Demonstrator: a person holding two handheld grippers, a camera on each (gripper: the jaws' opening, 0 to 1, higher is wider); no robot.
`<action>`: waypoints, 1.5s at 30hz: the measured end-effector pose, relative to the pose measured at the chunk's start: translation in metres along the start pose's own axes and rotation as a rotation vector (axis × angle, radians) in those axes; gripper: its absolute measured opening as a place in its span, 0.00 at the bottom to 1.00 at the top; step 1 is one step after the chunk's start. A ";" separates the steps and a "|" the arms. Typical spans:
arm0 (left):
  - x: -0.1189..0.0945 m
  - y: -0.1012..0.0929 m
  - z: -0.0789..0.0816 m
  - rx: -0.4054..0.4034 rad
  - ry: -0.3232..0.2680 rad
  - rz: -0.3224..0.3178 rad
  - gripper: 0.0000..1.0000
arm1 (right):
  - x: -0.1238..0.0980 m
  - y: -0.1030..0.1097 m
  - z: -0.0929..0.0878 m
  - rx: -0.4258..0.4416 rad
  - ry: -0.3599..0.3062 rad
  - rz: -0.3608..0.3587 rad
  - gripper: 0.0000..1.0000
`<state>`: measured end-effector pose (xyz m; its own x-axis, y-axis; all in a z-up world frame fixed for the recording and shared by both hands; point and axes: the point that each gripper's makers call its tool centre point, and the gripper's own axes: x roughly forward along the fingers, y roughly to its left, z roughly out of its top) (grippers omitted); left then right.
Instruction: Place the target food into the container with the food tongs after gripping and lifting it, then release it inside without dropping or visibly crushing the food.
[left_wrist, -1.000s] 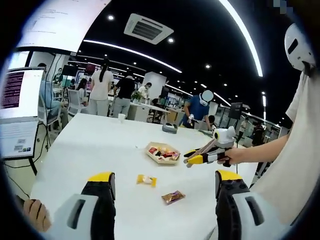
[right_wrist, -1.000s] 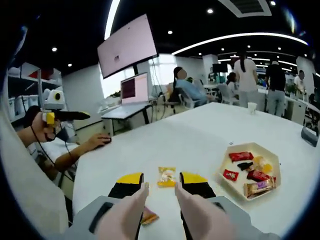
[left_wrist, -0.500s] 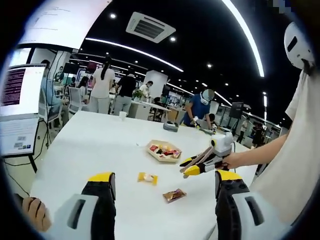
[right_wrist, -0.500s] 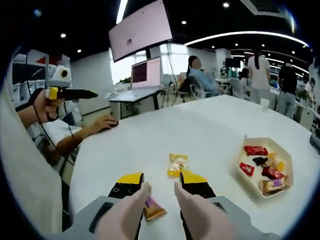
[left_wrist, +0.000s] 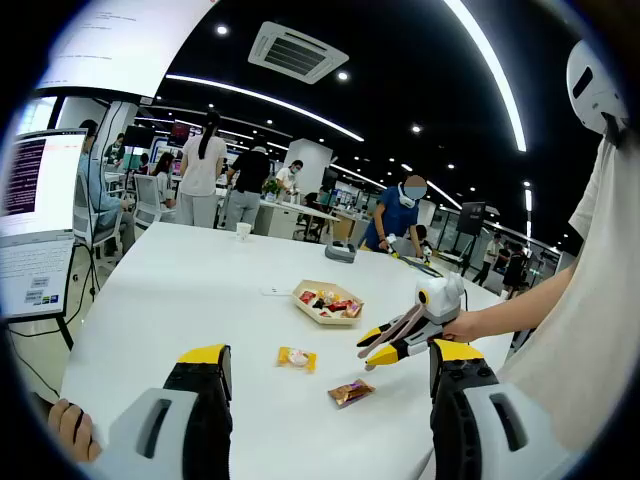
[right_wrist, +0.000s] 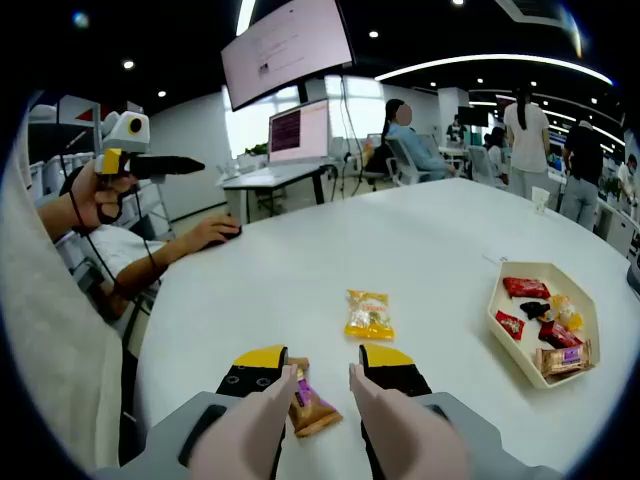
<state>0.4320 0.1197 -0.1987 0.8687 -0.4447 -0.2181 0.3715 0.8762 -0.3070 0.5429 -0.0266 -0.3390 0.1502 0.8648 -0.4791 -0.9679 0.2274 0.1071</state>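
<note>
We have a wide white table (right_wrist: 420, 250) before us, and near its far side the hexagonal container (right_wrist: 505, 330) already holds several wrapped snacks. Two loose pieces lie apart from it on the bare top: a yellow wrapped snack (right_wrist: 368, 314) further out, and a brown and purple wrapped snack (right_wrist: 308, 405) nearer to us. Our right gripper (right_wrist: 318, 368), with the pale tongs fitted over its jaws, sits low over the table with the jaws spread wide and the brown and purple wrapped snack lying between the tips, nothing pinched yet. Our left gripper (left_wrist: 325, 362) hangs wide and empty above the table's near edge. We judge the task barely begun: the grip, the lift, the carry to the container and the gentle release all remain.
</note>
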 end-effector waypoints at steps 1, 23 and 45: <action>-0.001 0.001 0.000 -0.001 -0.001 0.004 0.81 | 0.002 0.001 -0.003 -0.005 0.011 0.008 0.28; -0.007 0.009 -0.010 -0.035 -0.005 0.048 0.80 | 0.033 0.003 -0.031 0.109 0.066 0.063 0.28; -0.003 0.009 -0.015 -0.056 -0.004 0.055 0.78 | 0.038 0.024 -0.040 -0.045 0.081 0.106 0.28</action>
<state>0.4280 0.1264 -0.2149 0.8883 -0.3958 -0.2327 0.3049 0.8874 -0.3457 0.5176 -0.0064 -0.3894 0.0318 0.8438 -0.5358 -0.9859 0.1147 0.1221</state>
